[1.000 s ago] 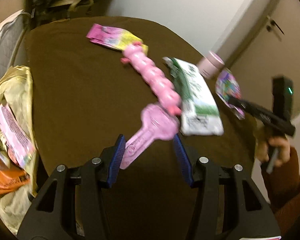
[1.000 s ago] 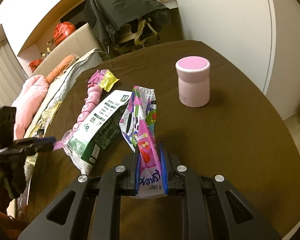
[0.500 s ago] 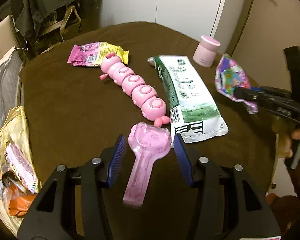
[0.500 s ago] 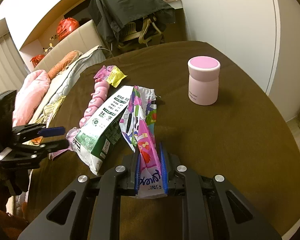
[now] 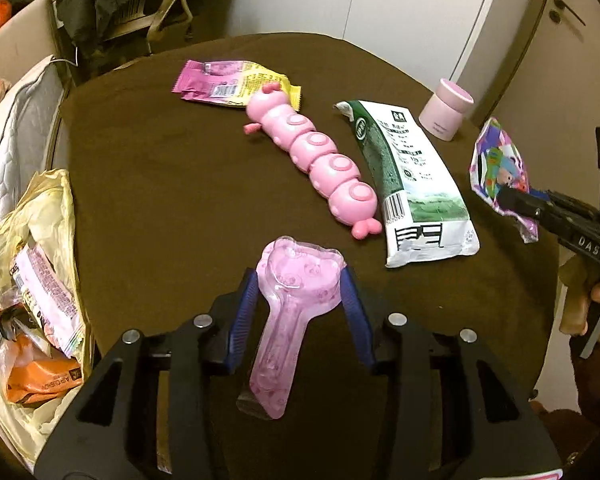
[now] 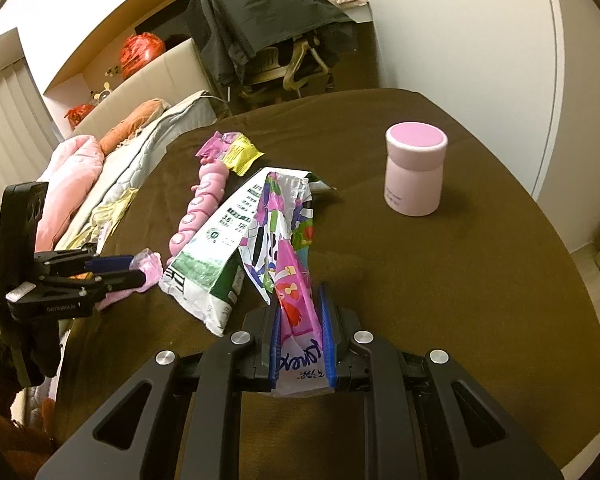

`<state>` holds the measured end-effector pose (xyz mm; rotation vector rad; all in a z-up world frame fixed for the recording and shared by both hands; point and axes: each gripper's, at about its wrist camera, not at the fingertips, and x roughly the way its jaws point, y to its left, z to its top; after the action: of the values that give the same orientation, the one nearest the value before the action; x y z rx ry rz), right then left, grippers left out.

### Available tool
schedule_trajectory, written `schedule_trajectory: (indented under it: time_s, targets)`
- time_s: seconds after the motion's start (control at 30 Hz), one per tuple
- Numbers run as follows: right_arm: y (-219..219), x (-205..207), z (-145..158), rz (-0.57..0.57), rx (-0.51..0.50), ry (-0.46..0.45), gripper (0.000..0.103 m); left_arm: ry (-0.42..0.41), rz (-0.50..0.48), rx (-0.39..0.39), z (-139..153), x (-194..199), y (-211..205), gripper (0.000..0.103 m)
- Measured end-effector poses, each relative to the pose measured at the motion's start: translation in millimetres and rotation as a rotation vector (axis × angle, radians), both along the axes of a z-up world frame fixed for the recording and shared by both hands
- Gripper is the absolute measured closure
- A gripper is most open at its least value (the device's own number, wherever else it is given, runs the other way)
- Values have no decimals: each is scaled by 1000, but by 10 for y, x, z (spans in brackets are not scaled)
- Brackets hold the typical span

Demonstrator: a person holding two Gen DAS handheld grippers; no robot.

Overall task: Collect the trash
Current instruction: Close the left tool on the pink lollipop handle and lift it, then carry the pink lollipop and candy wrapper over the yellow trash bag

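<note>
A pink plastic blister shell (image 5: 284, 344) lies on the brown table (image 5: 160, 180), its wide head between the blue pads of my left gripper (image 5: 300, 280). The jaws are closing and both pads touch the head's edges. My right gripper (image 6: 300, 304) is shut on a colourful crumpled wrapper (image 6: 288, 240), held above the table; the left wrist view shows this wrapper (image 5: 496, 160) at the far right. A green-and-white package (image 5: 412, 176) and a pink-and-yellow wrapper (image 5: 228, 84) lie flat further back.
A yellow bag (image 5: 48, 216) with several wrappers inside hangs open at the table's left edge. A pink caterpillar toy (image 5: 320, 160) lies mid-table and a pink jar (image 6: 416, 172) stands at the back right. A bed and a draped chair stand beyond.
My left gripper swung round and came forward over the pink blister shell, and its jaws narrowed onto the shell's head. The right gripper kept its hold on the wrapper and stayed put.
</note>
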<state>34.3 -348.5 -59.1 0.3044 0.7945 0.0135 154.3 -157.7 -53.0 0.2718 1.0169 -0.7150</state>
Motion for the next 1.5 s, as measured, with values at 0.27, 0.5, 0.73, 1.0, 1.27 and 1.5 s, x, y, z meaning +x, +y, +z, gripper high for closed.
schedule_trajectory:
  time_s: [0.27,0.5,0.73,1.0,1.27,1.5]
  targets:
    - [69,-4,71,16,-14,-11,86,-42,-32,39,-19,-59,-103,62]
    - [140,-54,196,14,-43,-36,86,-62,9,2,50,-114,-60,68]
    - [315,41,412,46,-72,-77,86,-115,64,-85,338,-197,195,68]
    - [896,460,718,192,-105,-131,86,-200,232,-167,676,-123,927,68]
    - [1861,1072,805,422,-98,-117,86,-210,486,-260,665,24,1970,68]
    - [2678,1582,618,590,-59,-48,86,-122,627,-304,323,173,2687,68]
